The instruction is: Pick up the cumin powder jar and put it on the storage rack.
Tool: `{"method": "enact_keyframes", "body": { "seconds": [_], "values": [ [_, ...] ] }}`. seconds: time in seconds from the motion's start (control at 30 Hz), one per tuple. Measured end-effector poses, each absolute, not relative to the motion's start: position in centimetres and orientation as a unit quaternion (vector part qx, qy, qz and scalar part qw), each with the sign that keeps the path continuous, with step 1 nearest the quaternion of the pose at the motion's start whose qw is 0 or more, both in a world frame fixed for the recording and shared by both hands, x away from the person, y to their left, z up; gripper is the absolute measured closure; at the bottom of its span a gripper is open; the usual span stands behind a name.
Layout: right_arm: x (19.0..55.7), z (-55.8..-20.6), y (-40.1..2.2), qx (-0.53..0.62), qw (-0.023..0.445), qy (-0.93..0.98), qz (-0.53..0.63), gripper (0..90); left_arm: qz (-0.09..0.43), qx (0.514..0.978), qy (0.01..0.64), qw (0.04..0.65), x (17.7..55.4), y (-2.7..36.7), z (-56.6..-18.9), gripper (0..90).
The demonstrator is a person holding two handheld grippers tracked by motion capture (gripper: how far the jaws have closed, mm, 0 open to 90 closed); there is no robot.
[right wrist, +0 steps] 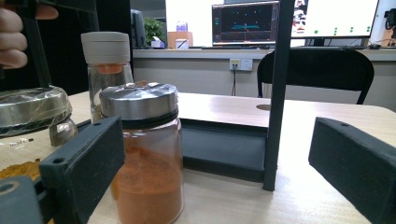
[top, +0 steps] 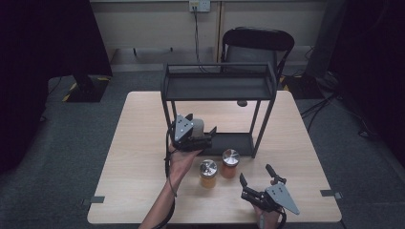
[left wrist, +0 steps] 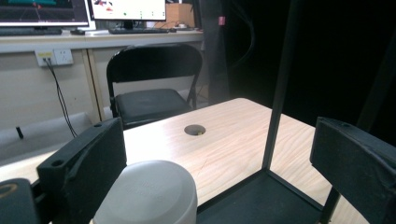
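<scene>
Clear glass jar with a pale grey cap standing upright on the lower tray of the black metal two-tier rack, near its left end, about nine o'clock of the rack's footprint. Left gripper right at it, jaws spread wide either side of the cap with daylight between pad and cap: looks like a fresh release, jar left where it was meant to go. No pinch visible. Right gripper parked at five o'clock on the pale wooden table, jaws wide apart and empty, aimed at the steel-lidded glass jar of orange powder, probably next for the rack. At that jar's eight o'clock, just beside it, a second steel-lidded jar of yellow powder. Black folding chair at twelve o'clock beyond the table.
</scene>
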State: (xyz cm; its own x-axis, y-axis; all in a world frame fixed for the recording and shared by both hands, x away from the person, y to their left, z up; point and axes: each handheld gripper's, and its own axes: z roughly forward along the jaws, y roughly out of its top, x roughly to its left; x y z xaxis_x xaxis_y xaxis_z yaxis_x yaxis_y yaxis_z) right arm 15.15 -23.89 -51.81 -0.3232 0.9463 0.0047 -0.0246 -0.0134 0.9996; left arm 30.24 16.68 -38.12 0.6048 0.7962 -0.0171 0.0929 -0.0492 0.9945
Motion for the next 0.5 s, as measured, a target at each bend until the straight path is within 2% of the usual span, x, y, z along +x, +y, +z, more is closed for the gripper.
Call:
{"method": "enact_keyframes", "body": {
  "seconds": [0.5],
  "values": [
    [15.2, -51.8, -23.9, 0.408, 0.415, 0.566, 0.584, 2.8, 0.305, 0.654, 0.312, 0.618, 28.0, 18.0, -37.6, 2.1]
  ]
}}
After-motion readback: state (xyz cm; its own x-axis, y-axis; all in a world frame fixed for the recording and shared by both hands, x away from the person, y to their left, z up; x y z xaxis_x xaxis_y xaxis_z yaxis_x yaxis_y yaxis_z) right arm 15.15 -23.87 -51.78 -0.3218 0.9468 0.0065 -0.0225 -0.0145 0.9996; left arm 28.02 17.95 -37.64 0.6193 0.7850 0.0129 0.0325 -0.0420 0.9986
